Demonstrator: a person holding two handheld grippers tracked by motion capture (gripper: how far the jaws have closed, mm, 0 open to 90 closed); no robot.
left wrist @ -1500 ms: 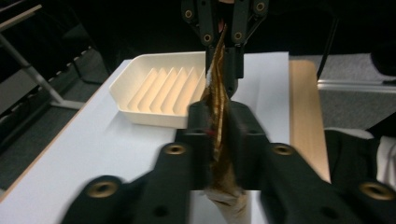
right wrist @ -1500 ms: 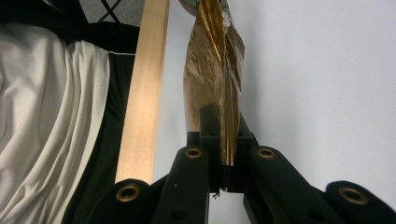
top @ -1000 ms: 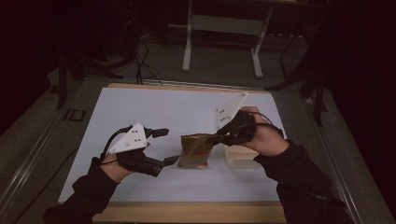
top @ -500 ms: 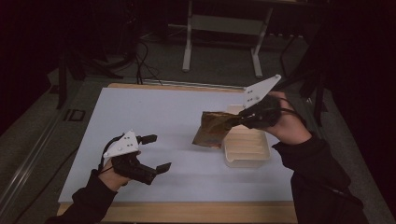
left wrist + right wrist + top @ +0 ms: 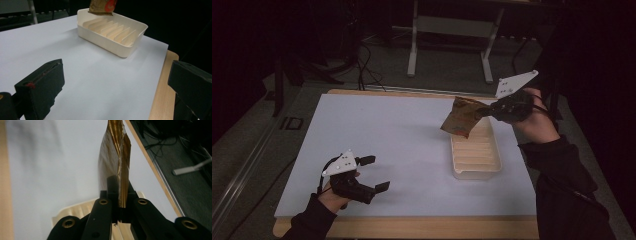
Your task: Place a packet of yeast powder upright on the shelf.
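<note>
A crumpled brown and gold snack packet hangs in the air over the far end of a cream ribbed tray. My right gripper is shut on the packet's edge, and in the right gripper view the foil rises from between its closed jaws. My left gripper rests low near the table's front left. Its jaws have just been opening and stand wide with nothing between them. From there the tray lies ahead, with the packet above it.
A white sheet covers the wooden table, whose bare front edge shows. The tray sits near the right edge. Behind the table stand a metal frame and floor cables.
My right gripper has carried the packet from the table's middle rightward and up over the tray. My left gripper has drawn away from the packet toward the front left, sunk lower and opened wider.
</note>
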